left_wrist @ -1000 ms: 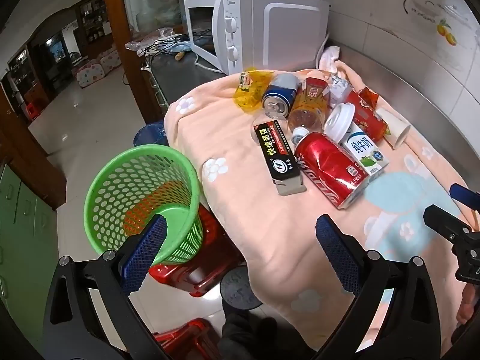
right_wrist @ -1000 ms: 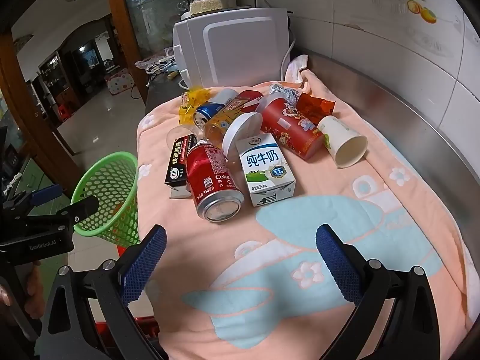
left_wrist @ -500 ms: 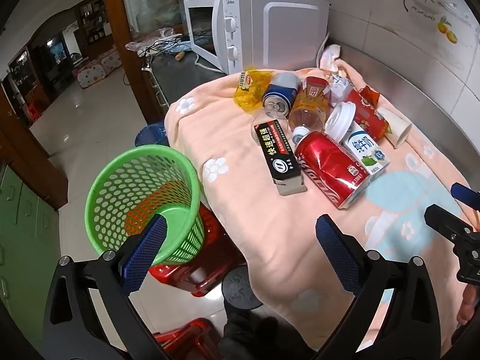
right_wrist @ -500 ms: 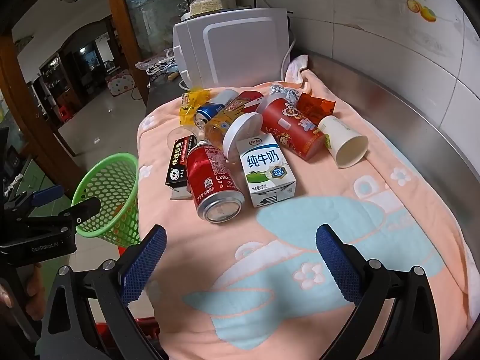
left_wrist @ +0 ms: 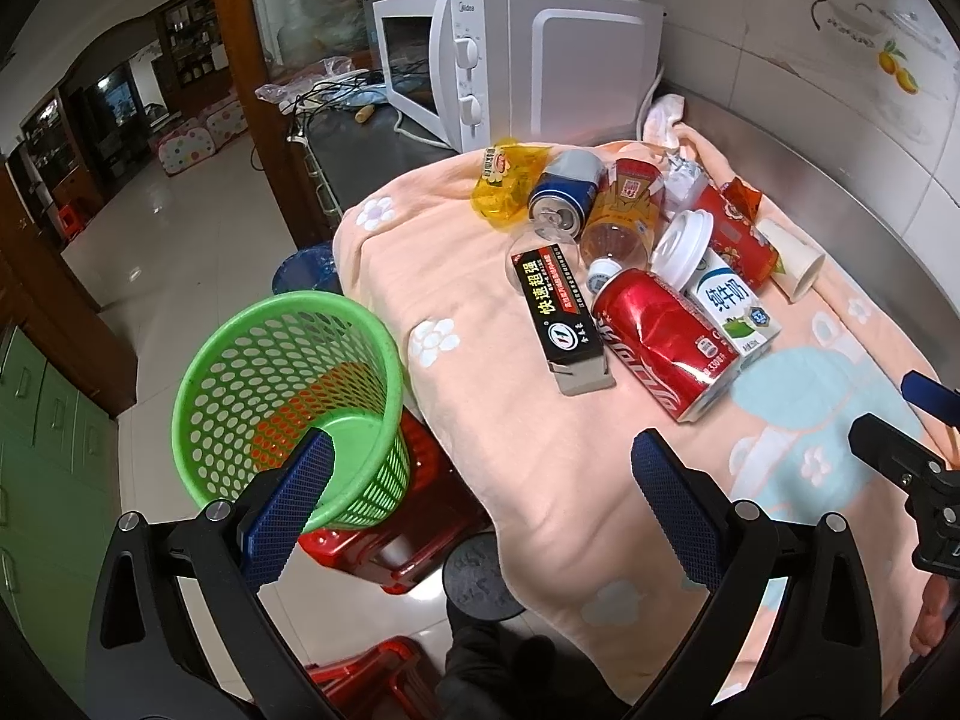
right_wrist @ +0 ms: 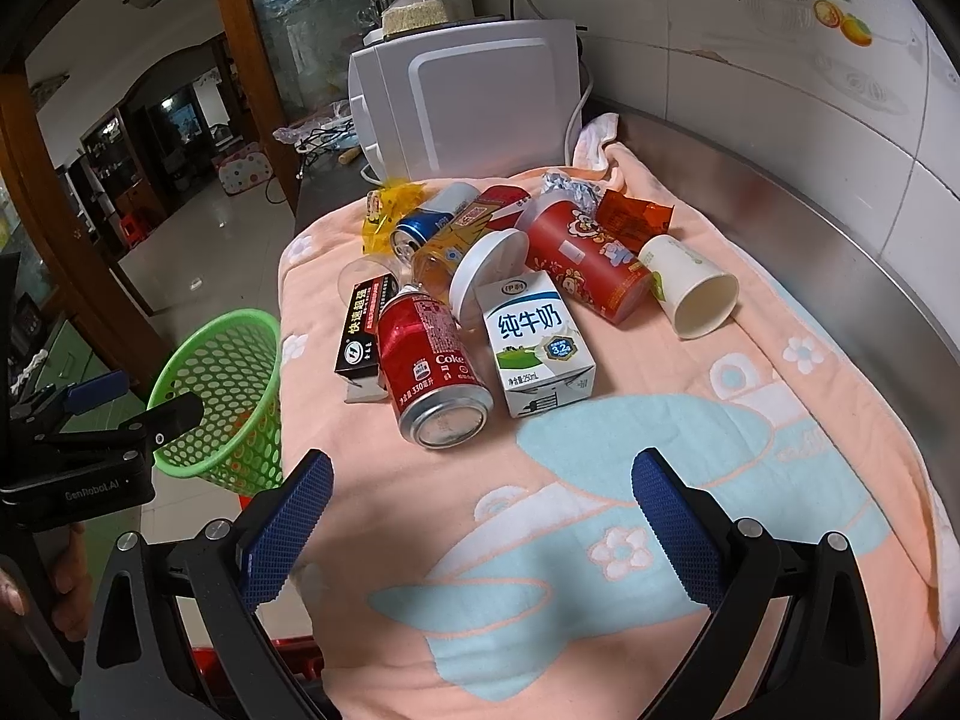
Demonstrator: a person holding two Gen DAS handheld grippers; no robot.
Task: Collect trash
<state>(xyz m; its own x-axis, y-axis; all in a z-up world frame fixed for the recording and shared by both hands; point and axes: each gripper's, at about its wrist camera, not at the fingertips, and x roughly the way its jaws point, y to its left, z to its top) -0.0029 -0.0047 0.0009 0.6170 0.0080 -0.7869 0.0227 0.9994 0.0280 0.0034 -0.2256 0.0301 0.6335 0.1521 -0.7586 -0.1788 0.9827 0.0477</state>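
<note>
Both my grippers hover spread wide, holding nothing.
I see the left gripper [left_wrist: 480,468] above the green basket [left_wrist: 288,402]; the right gripper [right_wrist: 480,480] faces the trash pile, its red Coke can [right_wrist: 435,369] nearest, touching the milk carton [right_wrist: 537,348].

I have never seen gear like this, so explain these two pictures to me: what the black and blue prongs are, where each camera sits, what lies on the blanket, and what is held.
No robot here: a person holds a clamp tool in each hand, each with a wide-angle camera looking forward along its two prongs. The blue-padded prongs at the bottom are the jaws. One picture is from the left gripper, the other from the right gripper; each also catches the other tool at its edge. Both are open and hold nothing. On the peach blanket lies a pile of trash: a red cola can, a milk carton, a black box, a paper cup, a blue can and wrappers. A green basket stands beside the counter, a white microwave behind.
</note>
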